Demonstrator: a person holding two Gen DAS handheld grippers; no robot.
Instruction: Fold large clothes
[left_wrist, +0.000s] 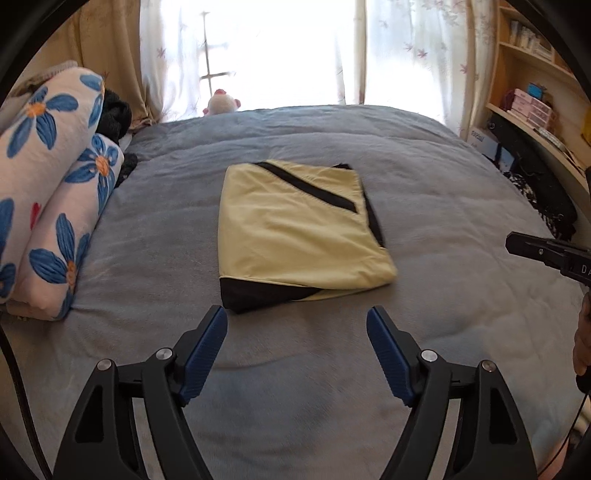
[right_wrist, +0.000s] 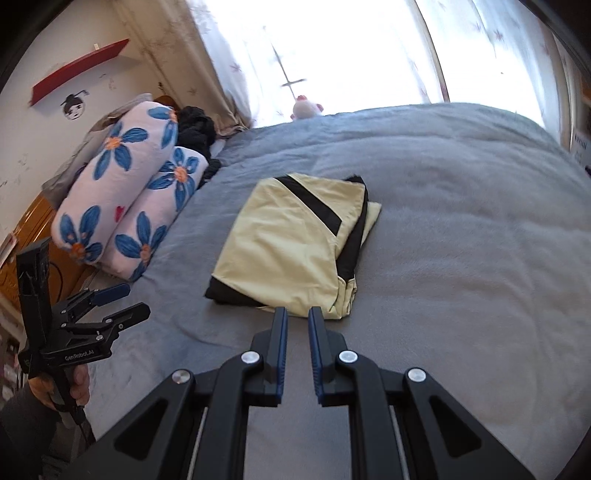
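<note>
A pale yellow garment with black stripes (left_wrist: 299, 229) lies folded into a compact rectangle on the grey bed cover (left_wrist: 443, 206); it also shows in the right wrist view (right_wrist: 291, 251). My left gripper (left_wrist: 297, 325) is open and empty, just short of the garment's near edge. My right gripper (right_wrist: 297, 319) has its fingers close together with a narrow gap and nothing between them, just before the garment's near edge. The left gripper also shows at the left of the right wrist view (right_wrist: 133, 299), and the right gripper's tip shows at the right edge of the left wrist view (left_wrist: 511, 242).
Two rolled floral quilts (left_wrist: 51, 192) lie along the bed's left side with dark clothing (left_wrist: 114, 114) behind them. A plush toy (left_wrist: 221, 103) sits at the far edge by the curtained window. Shelves (left_wrist: 535, 96) stand at the right.
</note>
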